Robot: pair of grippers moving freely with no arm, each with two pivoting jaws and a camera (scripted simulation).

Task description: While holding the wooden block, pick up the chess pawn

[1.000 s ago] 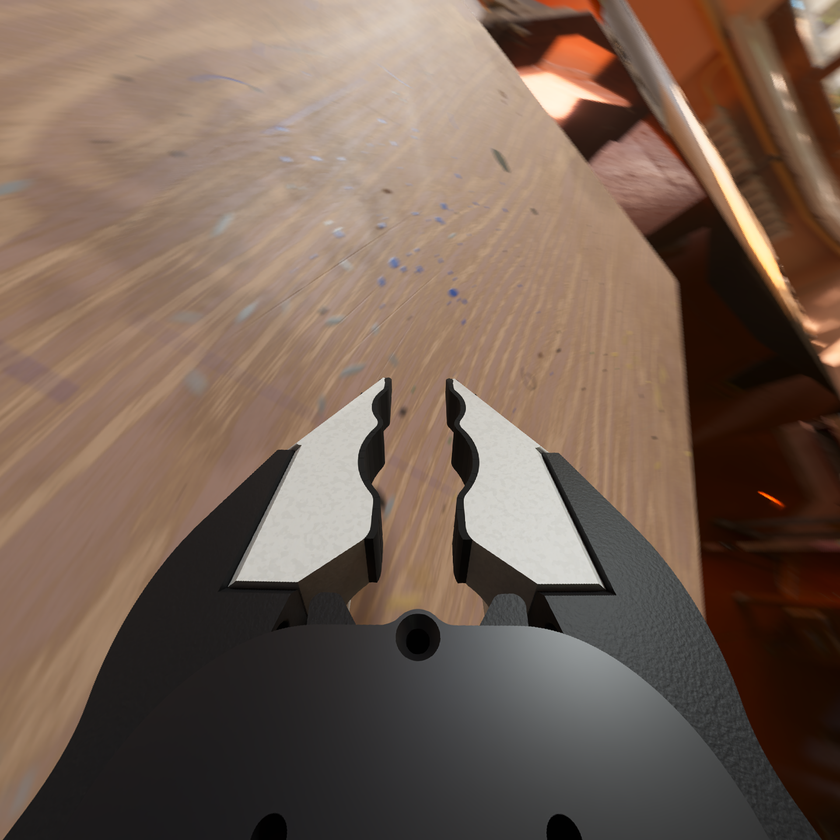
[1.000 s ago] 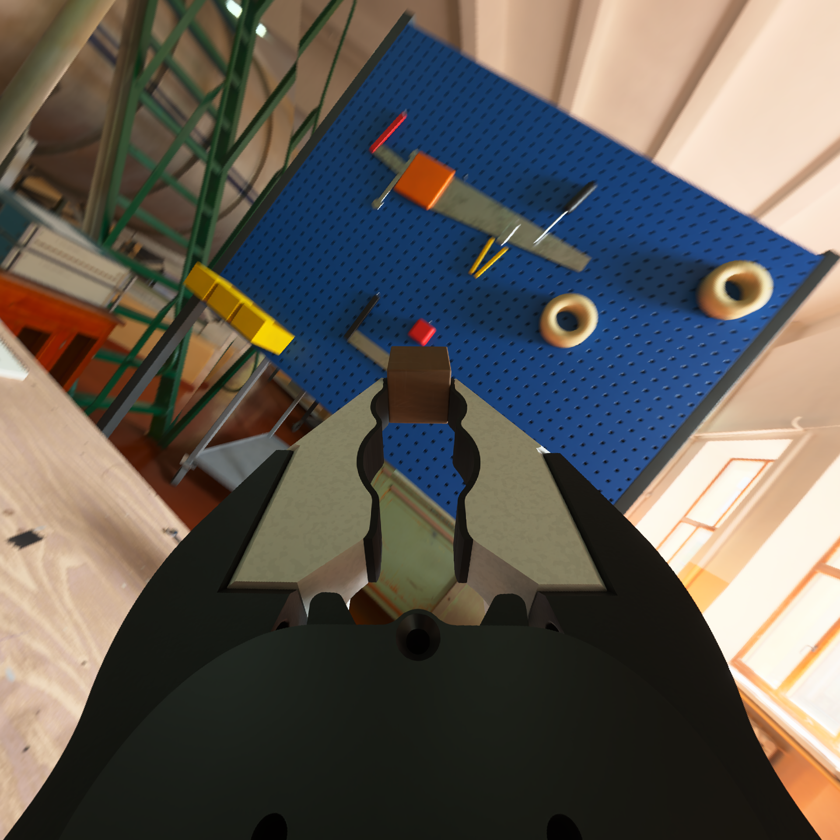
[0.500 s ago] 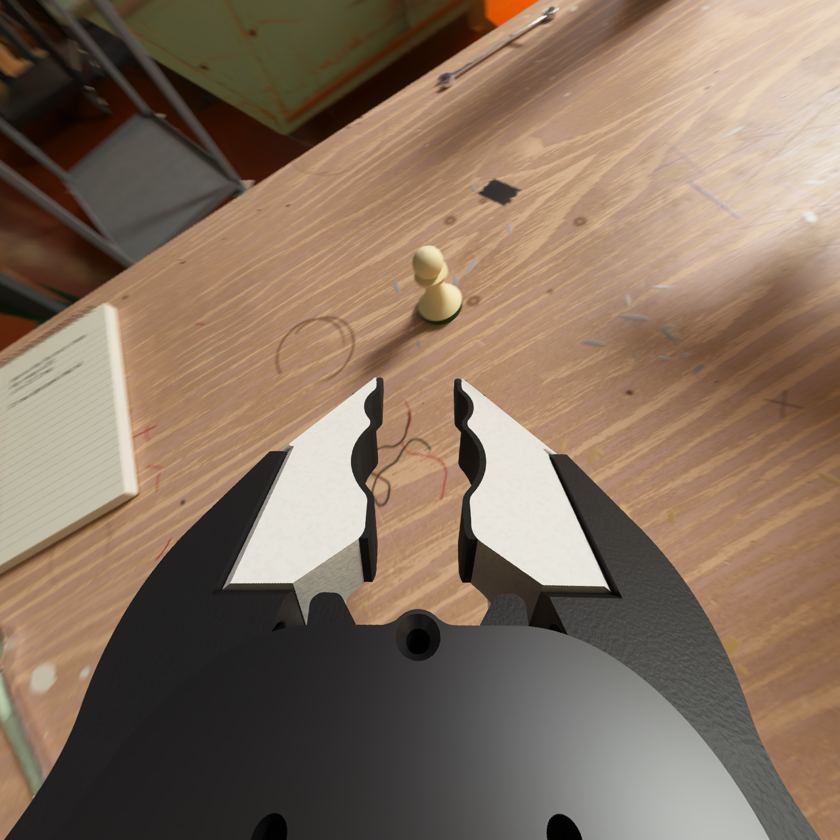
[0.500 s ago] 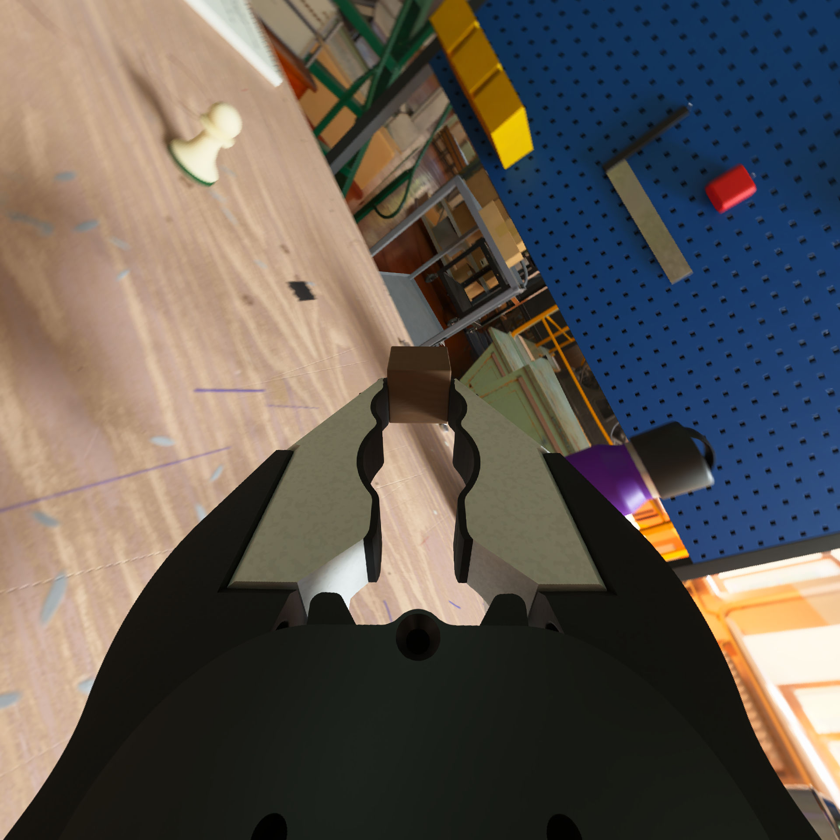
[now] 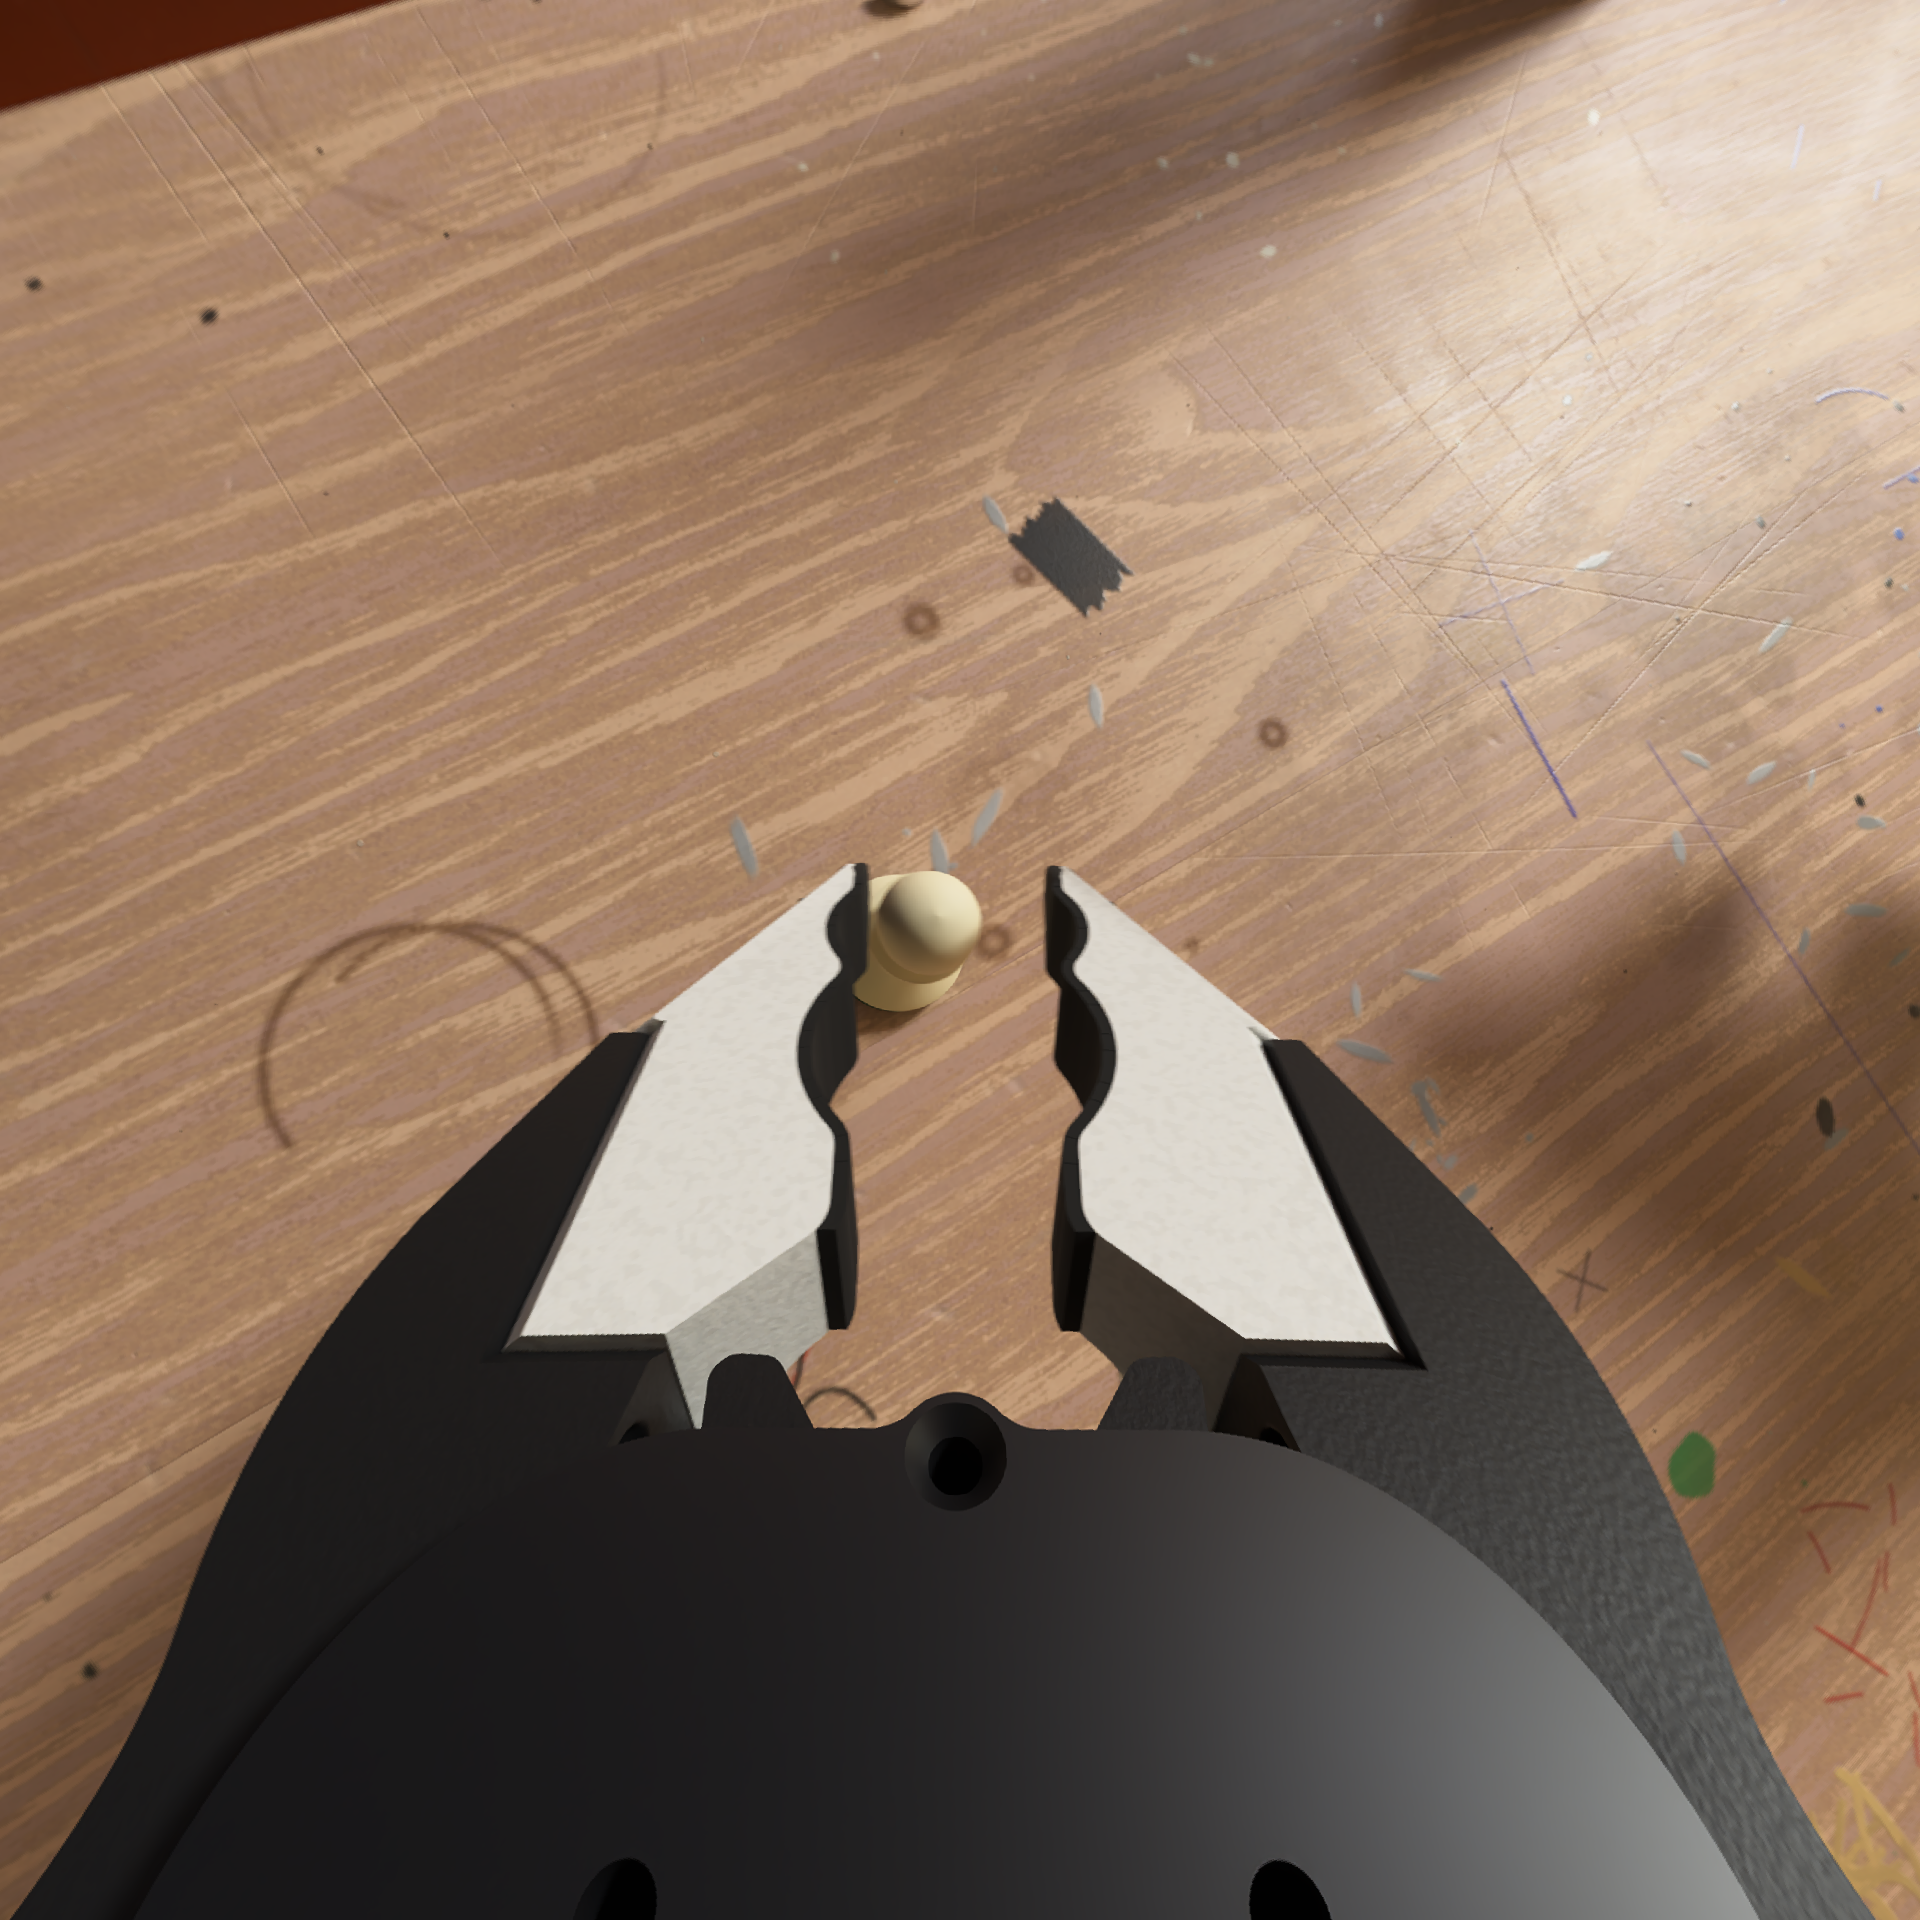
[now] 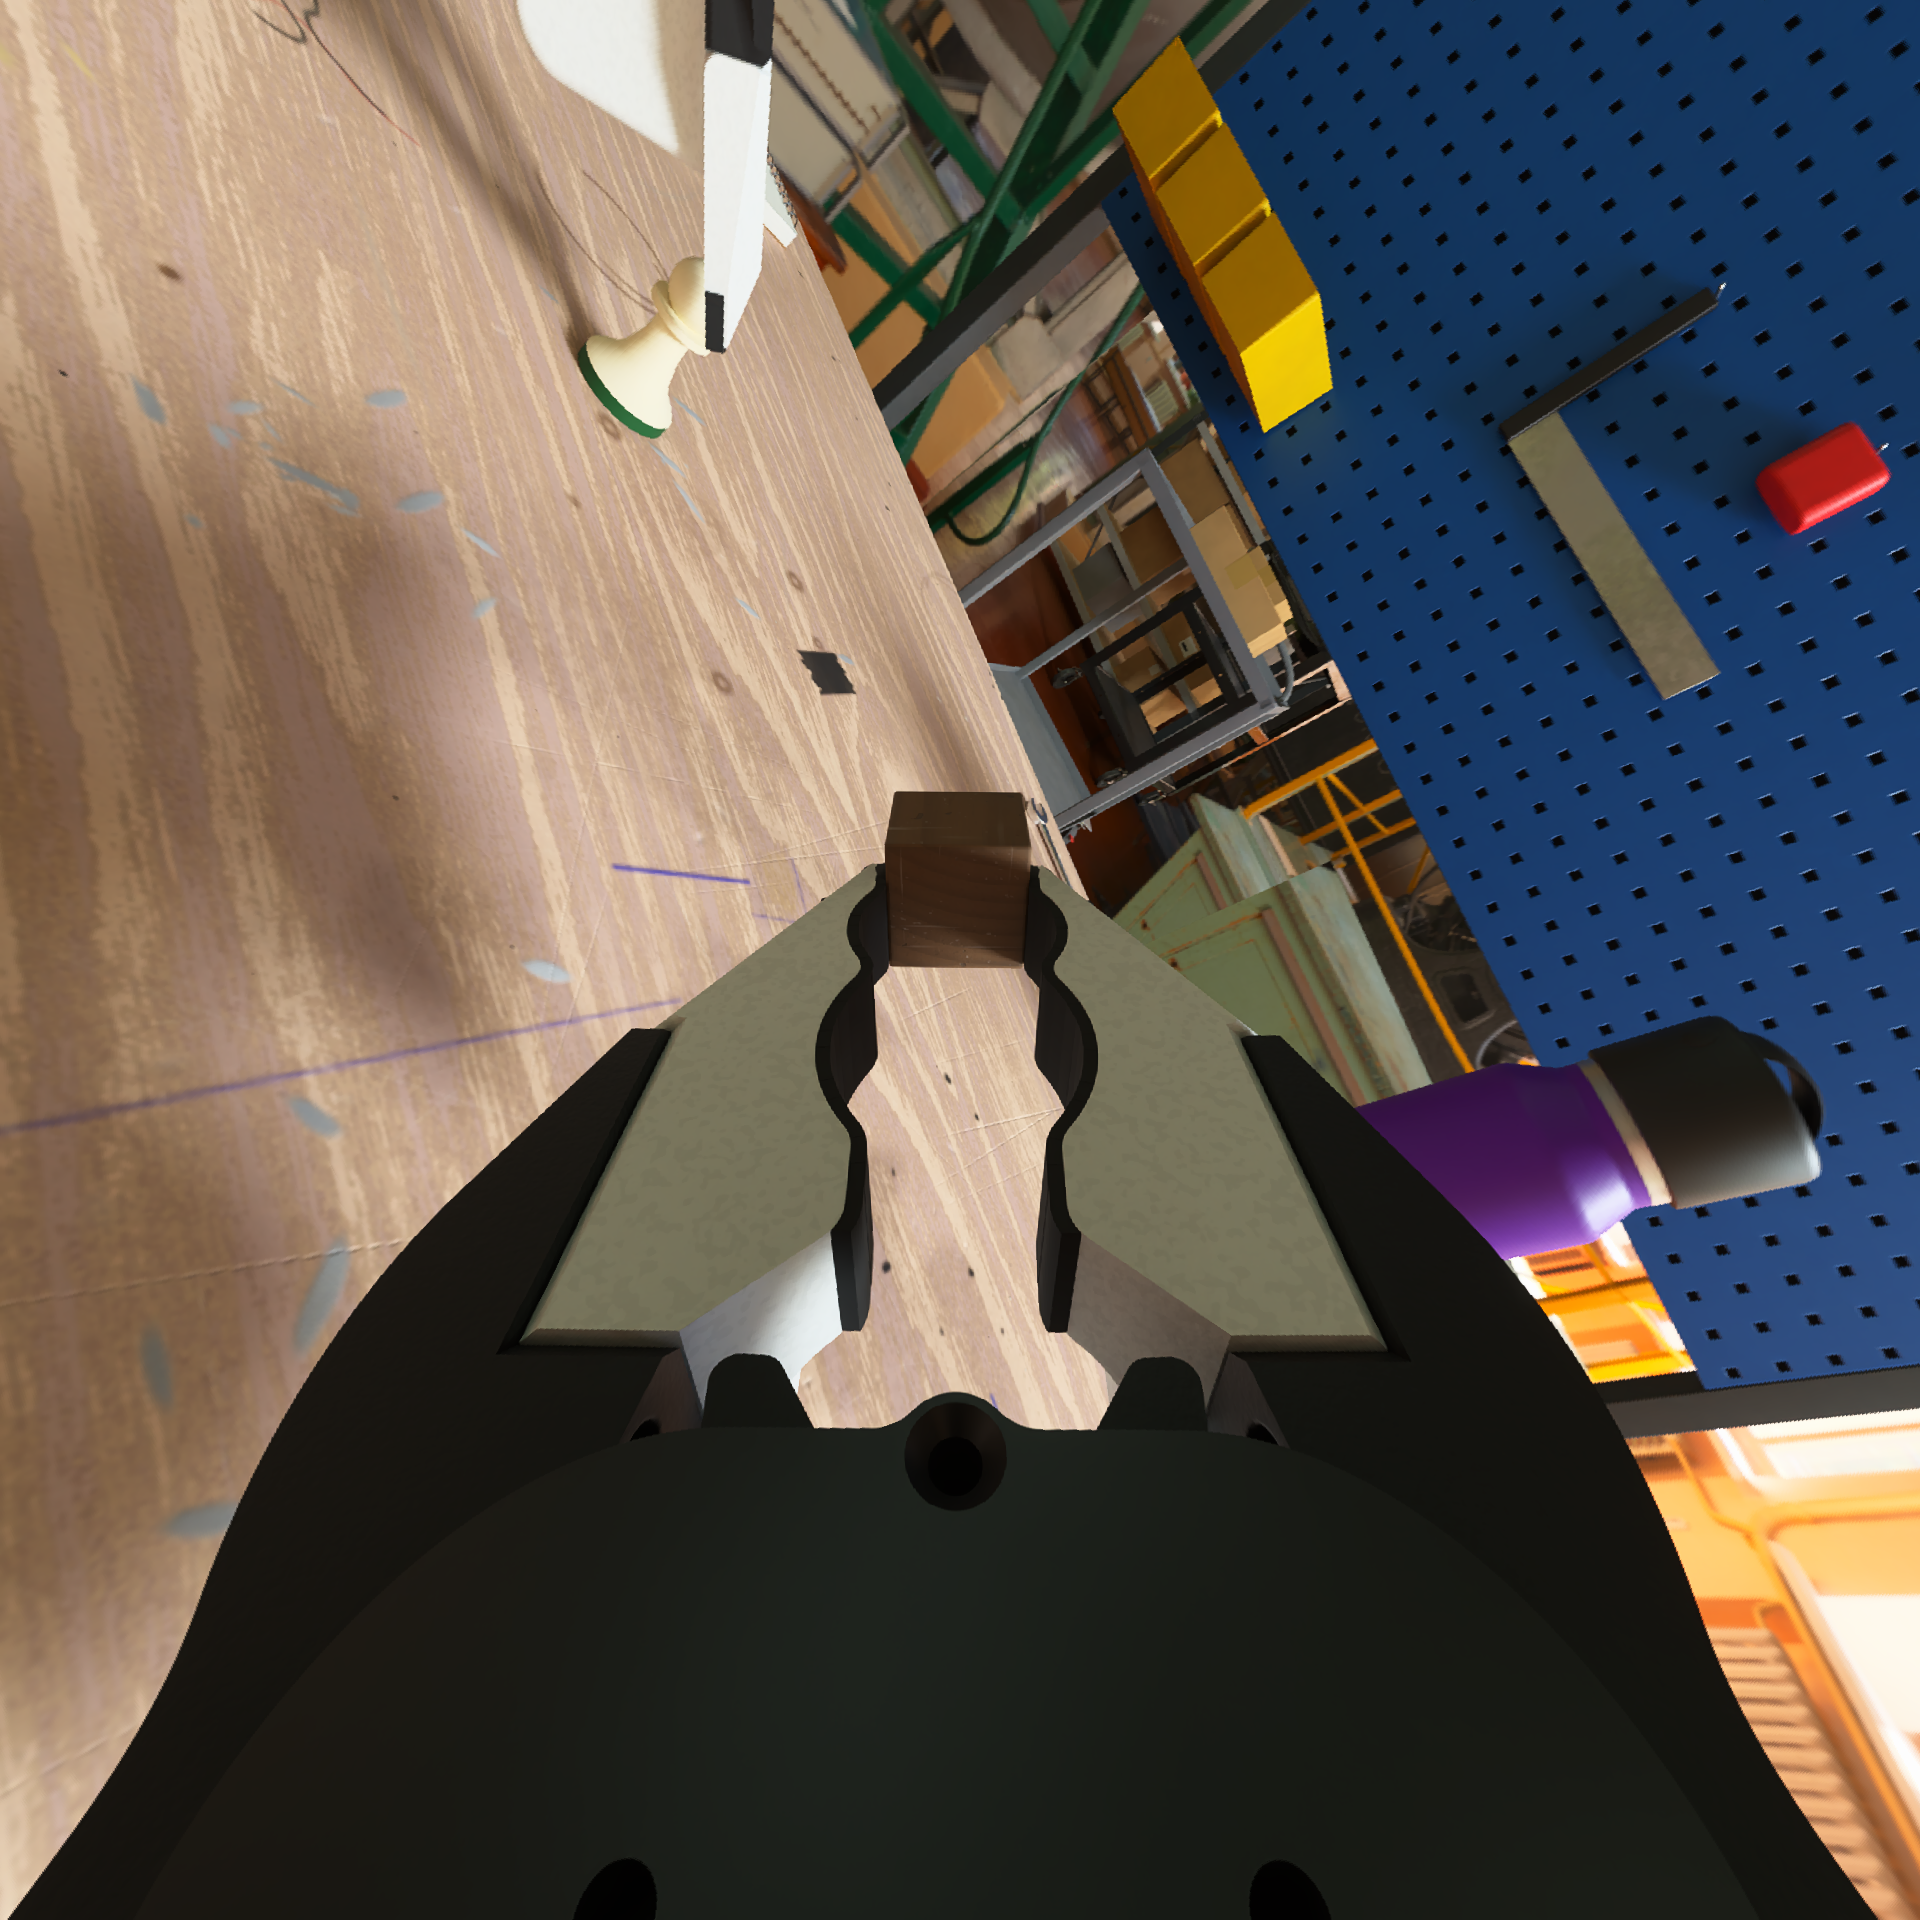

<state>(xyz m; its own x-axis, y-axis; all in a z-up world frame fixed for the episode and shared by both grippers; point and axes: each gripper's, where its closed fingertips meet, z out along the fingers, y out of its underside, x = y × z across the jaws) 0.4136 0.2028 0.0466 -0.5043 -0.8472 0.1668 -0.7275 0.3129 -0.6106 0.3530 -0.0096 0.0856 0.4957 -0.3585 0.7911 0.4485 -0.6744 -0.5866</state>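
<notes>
Cream pawn [image 5: 916, 940], brown block [image 6: 957, 894], blue pegboard [image 6: 1621, 727].

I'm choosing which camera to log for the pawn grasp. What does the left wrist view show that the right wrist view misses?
Left wrist view only: the open left gripper from above, the chess pawn standing between its fingers, close to the left one.

Right wrist view only: the right gripper shut on the wooden block, the blue pegboard, yellow bins and purple bottle.

Both: the pawn, the workbench, the black tape patch.

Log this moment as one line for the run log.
right gripper: shut on wooden block | left gripper: open around chess pawn | pawn upright on table
</notes>
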